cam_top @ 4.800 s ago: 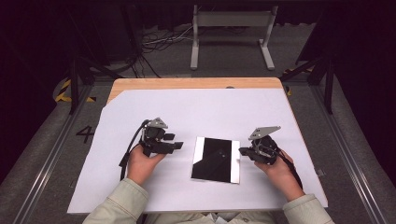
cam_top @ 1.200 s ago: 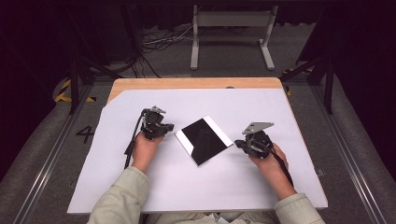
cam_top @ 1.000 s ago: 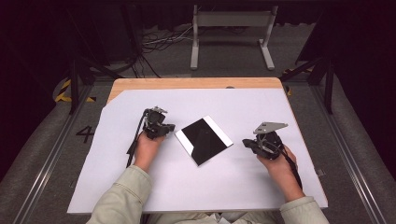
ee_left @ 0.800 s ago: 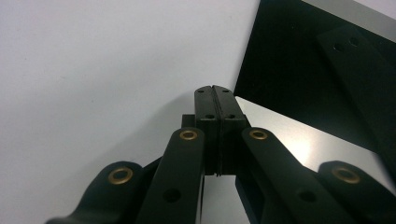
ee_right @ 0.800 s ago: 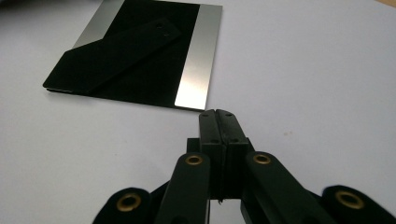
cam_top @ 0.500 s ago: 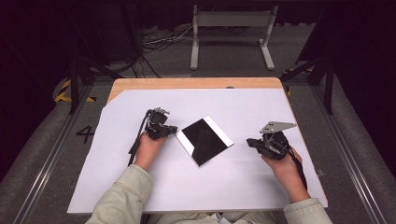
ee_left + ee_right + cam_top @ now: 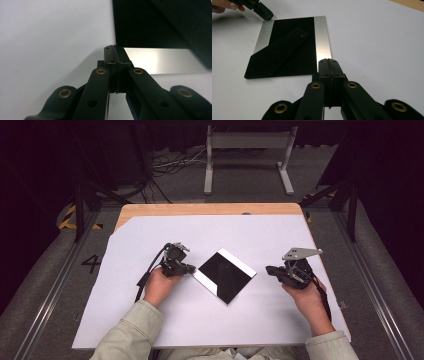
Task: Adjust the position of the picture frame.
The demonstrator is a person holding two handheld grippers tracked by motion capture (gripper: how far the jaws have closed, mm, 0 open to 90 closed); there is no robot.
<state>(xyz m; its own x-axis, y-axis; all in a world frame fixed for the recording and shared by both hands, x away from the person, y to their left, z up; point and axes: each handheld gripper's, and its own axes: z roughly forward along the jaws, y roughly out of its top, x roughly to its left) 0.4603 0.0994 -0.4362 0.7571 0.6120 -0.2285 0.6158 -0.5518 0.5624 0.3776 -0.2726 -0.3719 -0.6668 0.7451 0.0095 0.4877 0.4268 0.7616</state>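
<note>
A picture frame [image 7: 225, 274] lies back-up and turned diagonally on the white table sheet [image 7: 260, 237], its black backing edged with silver strips. In the right gripper view the frame [image 7: 287, 50] shows a black stand flap [image 7: 279, 48] folded flat. My left gripper [image 7: 189, 268] is shut, its tip at the frame's left corner; in the left gripper view its closed tip [image 7: 115, 48] meets the silver strip [image 7: 162, 61]. My right gripper [image 7: 270, 269] is shut with nothing in it, a short way right of the frame; its tip [image 7: 328, 61] points at the strip's near corner.
The white sheet covers a wooden tabletop [image 7: 210, 209] whose far edge shows bare. Beyond the table stand a metal support frame [image 7: 247, 155] and cables on the dark floor. The other gripper [image 7: 259, 8] appears at the top left of the right gripper view.
The frame was turned from straight to diagonal early on. Over the last second the right gripper drew away to the right, and the left gripper shifted slightly toward the frame's corner.
</note>
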